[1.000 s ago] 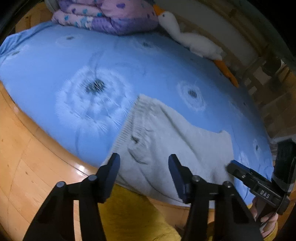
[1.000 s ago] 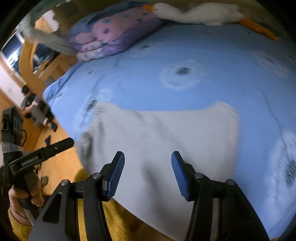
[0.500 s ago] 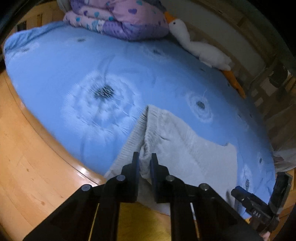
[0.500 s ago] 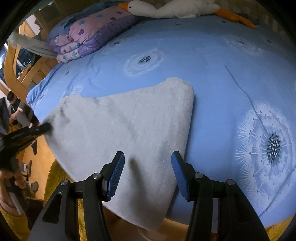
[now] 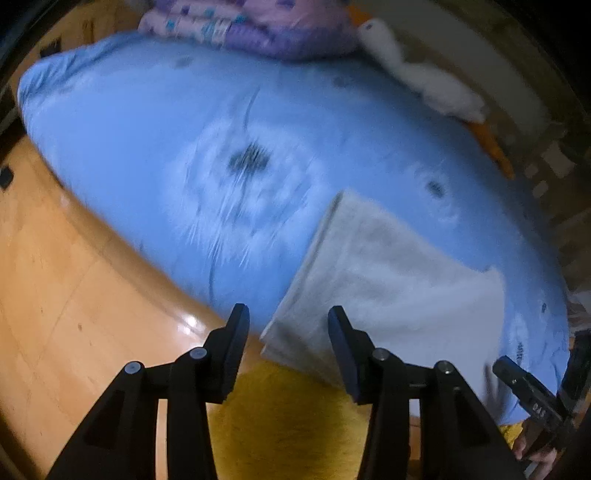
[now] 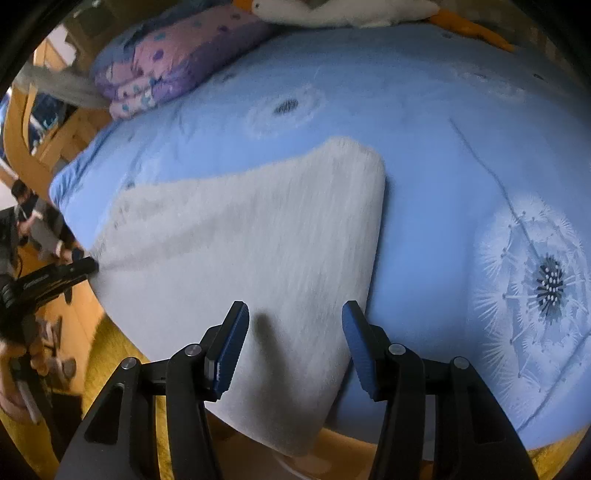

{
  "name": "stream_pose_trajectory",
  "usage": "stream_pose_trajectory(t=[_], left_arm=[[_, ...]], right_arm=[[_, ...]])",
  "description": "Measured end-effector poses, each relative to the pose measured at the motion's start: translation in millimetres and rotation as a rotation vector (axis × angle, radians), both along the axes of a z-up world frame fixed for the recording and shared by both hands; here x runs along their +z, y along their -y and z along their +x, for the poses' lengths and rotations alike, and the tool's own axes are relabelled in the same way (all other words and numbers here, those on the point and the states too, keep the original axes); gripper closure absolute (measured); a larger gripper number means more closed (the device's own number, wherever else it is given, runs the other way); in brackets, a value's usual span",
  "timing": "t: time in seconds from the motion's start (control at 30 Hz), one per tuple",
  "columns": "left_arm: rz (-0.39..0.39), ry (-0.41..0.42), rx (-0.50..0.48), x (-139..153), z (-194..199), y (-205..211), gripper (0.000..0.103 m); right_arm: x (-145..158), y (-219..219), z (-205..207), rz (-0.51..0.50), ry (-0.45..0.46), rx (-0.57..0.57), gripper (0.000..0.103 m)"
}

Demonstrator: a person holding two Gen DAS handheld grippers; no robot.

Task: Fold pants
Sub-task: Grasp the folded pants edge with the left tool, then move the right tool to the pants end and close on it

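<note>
Pants (image 6: 251, 240) lie folded on bed (image 6: 424, 122). Left gripper (image 5: 288, 343) has just been opening, holds nothing; right gripper (image 6: 295, 343) stands apart, empty. Take both corners evenly for the next fold.

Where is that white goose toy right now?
The goose toy lies along the far edge of the blue bed, upper right in the left wrist view, just right of the folded purple quilt.
</note>
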State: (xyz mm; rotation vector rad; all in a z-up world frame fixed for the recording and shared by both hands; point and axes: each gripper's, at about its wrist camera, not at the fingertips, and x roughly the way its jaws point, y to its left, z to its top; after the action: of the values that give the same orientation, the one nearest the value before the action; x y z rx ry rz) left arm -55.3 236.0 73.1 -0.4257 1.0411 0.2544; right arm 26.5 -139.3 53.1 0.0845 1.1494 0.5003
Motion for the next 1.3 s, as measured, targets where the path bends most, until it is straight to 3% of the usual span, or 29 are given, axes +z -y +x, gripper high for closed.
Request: stream_pose_trajectory(t=[0.13,0.3,0.37,0.47,0.5,0.57,0.7,1.0,1.2,1.3], left_arm=[[0.017,0.078,-0.079,21.5,19.4,18.2,0.056],[-0.05,0.098,-0.197,3.7,66.3,47.0,0.064],[-0.005,0.073,-0.214,-11.2,84.3,54.1,0.068],[0.143,0.002,-0.192,-39.0,106.2,52.8,0.071],[0.144,-0.012,-0.193,-48.9,110.7,48.0,0.073],[0.102,0.021,-0.195,-53.1,109.6,38.5,0.074],[0.126,0.005,-0.225,-46.4,105.3,39.6,0.074],[0.057,0.023,-0.269,-7.4,40.8,44.2,0.074],[0.068,-0.06,-0.231,-29.3,18.0,43.2,0.074],[0.058,-0.045,-0.217,-32.3,14.8,43.3,0.074]], right_arm=[[17.2,-6.0,14.9,0.028,0.063,-0.008,0.05],[9.0,-21.0,31.7,0.045,0.053,0.0,0.05],[-4.9,-26.3,35.8,0.017,0.029,0.003,0.05],[-28.5,-29.7,34.4,-0.042,0.017,0.026,0.053],[-29.8,-29.4,32.0,-0.041,0.037,0.036,0.054],[-28.3,-29.3,28.7,-0.051,0.06,0.053,0.054],[-24.7,-24.2,30.3,-0.037,0.035,0.041,0.054],[2.1,14.0,14.3,0.005,0.003,-0.037,0.053],[-5.9,31.5,3.1,0.036,-0.061,-0.075,0.053],[-26.4,28.4,0.0,0.049,-0.145,-0.072,0.053]])
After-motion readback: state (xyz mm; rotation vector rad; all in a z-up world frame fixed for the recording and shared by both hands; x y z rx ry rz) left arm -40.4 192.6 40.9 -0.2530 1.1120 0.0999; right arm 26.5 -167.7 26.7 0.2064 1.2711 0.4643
